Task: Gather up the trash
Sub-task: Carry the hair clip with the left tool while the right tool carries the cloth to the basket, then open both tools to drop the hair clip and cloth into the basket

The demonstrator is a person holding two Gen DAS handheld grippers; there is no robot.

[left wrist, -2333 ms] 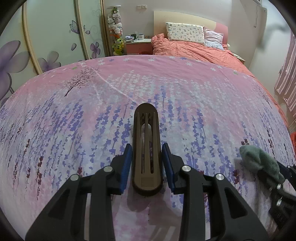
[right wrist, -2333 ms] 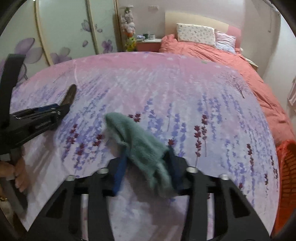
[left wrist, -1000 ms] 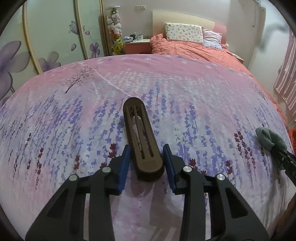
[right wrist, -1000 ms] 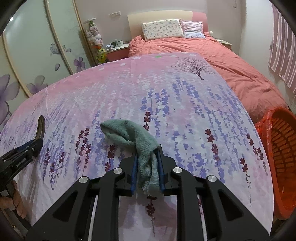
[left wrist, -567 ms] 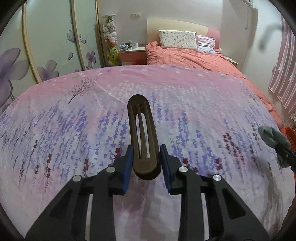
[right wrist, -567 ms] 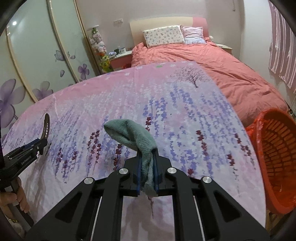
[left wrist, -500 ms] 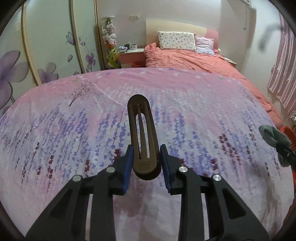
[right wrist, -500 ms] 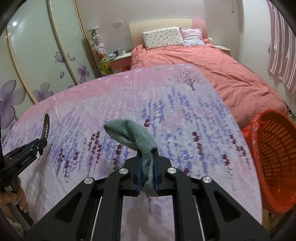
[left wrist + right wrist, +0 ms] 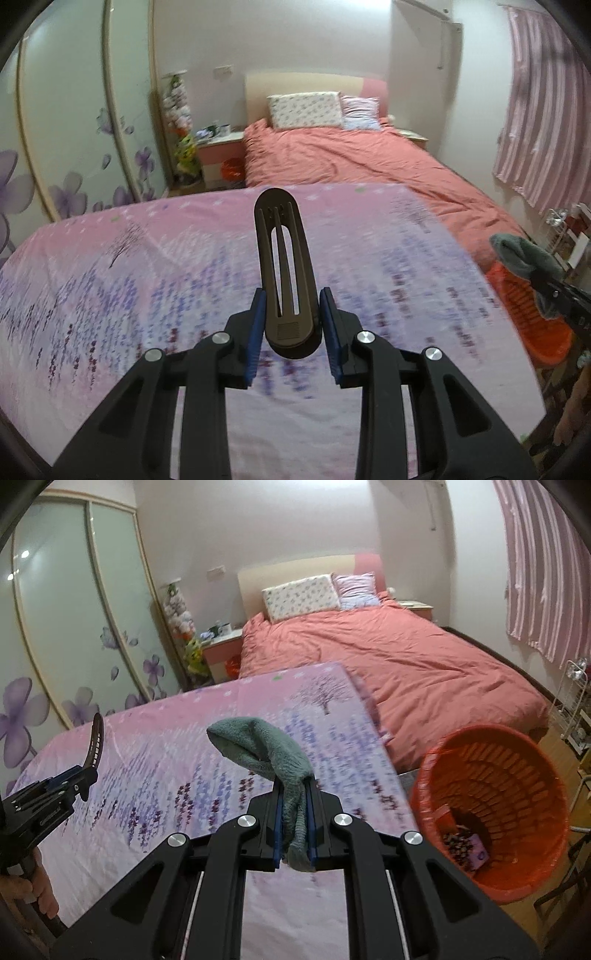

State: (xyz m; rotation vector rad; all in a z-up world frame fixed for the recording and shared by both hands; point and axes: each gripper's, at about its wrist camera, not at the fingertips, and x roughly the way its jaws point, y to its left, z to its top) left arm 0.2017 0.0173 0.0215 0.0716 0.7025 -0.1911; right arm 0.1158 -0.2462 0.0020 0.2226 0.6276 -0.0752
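Observation:
My left gripper [image 9: 291,325] is shut on a dark brown slotted curved piece [image 9: 284,266] and holds it up above the pink flowered sheet [image 9: 147,280]. The piece also shows at the left of the right wrist view [image 9: 95,744]. My right gripper [image 9: 294,819] is shut on a grey-green sock [image 9: 266,749], lifted above the sheet; the sock also shows at the right edge of the left wrist view [image 9: 524,258]. An orange basket [image 9: 491,808] stands on the floor to the right of the right gripper, with some wrappers [image 9: 465,845] in it.
A second bed with a salmon quilt [image 9: 388,657] and pillows [image 9: 301,596] lies beyond. A sliding flowered wardrobe [image 9: 74,627] is on the left, a nightstand [image 9: 221,642] at the back, a striped curtain [image 9: 543,565] and wire rack [image 9: 572,701] on the right.
Both grippers have risen off the sheet with their loads. The right gripper has swung toward the bed's right edge, bringing the orange basket into fuller view.

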